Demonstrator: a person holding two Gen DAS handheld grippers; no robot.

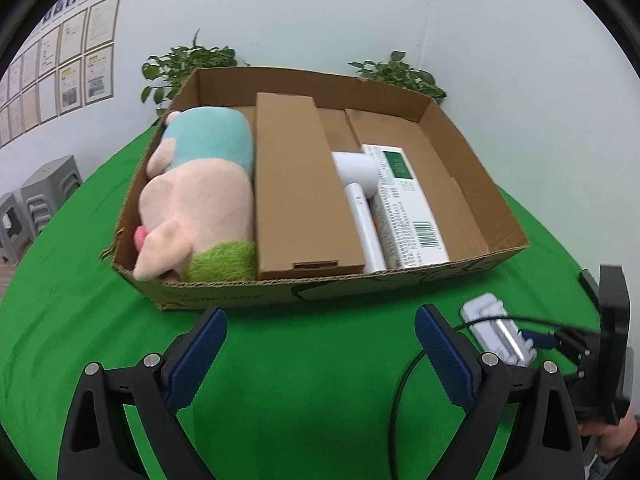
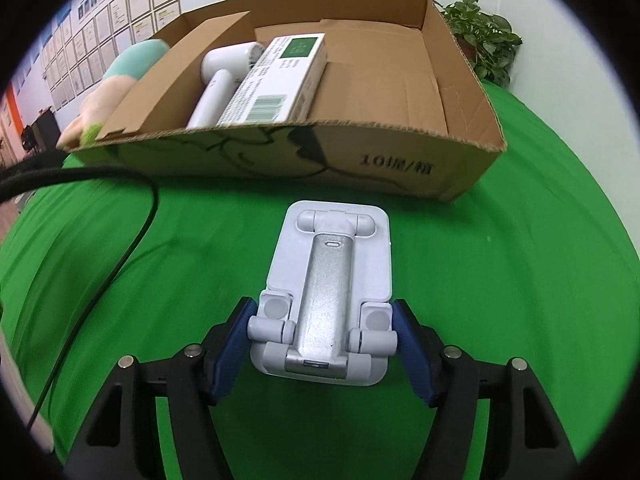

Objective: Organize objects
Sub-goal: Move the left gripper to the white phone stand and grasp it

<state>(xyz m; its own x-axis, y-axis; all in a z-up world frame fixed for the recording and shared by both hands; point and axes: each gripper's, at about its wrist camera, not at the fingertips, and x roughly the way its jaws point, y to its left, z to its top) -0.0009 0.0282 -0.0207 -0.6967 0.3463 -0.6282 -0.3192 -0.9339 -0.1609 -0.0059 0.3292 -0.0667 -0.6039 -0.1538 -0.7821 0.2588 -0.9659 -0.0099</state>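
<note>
Tablecloth [image 1: 304,380], green, under cardboard box [image 1: 452,276]; white walls [image 1: 304,12].

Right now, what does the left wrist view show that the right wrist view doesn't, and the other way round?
Only the left wrist view: the left gripper, open over bare green cloth, the whole plush toy, the full top of the long brown box, and grey stools.

Only the right wrist view: the right gripper with its pads against the phone stand, and the print on the carton's front wall.

Both: the carton, hair dryer, white-and-green box, phone stand, cloth and plants.
</note>
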